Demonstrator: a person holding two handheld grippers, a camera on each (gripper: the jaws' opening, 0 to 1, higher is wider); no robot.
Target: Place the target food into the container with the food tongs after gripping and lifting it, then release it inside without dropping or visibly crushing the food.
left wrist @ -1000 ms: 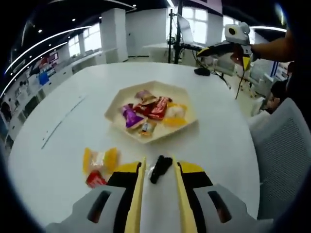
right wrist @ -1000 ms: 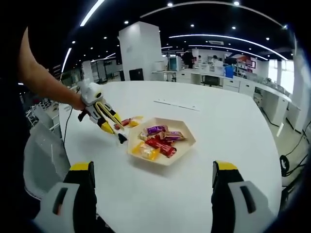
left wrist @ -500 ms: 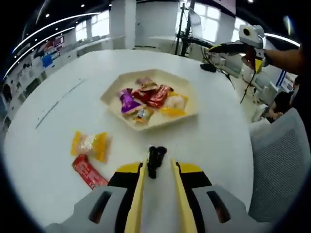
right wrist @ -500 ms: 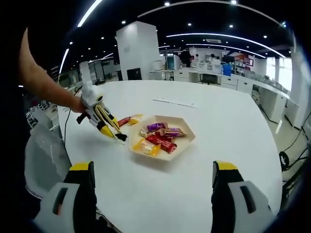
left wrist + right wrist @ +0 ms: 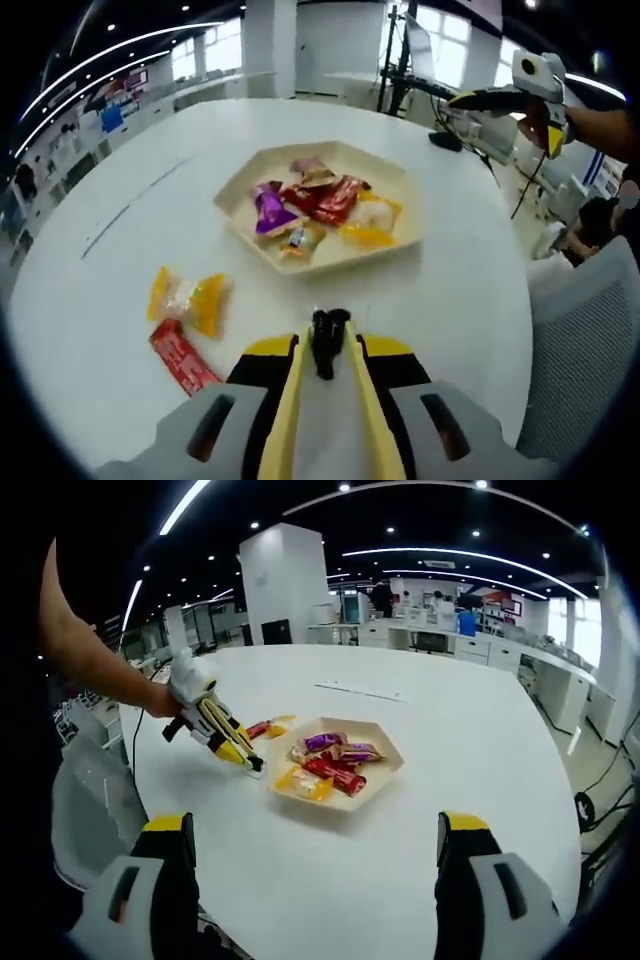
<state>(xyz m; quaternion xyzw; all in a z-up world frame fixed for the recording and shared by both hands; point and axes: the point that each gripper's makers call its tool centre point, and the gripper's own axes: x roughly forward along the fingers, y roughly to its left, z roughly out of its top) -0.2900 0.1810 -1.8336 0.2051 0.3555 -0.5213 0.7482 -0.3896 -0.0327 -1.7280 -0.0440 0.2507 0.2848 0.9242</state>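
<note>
At the bottom of the left gripper view, the left gripper (image 5: pixel 328 350) has its yellow jaws nearly together, squeezing the black tongs (image 5: pixel 326 337), whose tips look closed on nothing, just short of the tray (image 5: pixel 405 240). Left of them on the white table (image 5: pixel 110 290) lie a yellow-wrapped snack (image 5: pixel 187 299) and a red bar (image 5: pixel 181 358). Beyond, the tray holds mixed wrapped snacks; the right gripper (image 5: pixel 312 880) is spread wide.

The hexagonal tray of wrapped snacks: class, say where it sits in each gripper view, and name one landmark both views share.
Left gripper view: hexagonal tray lies centre, above the left gripper.
Right gripper view: hexagonal tray lies just left of centre, beside the left gripper.
Shared landmark: the purple wrapped snack in the tray.
</note>
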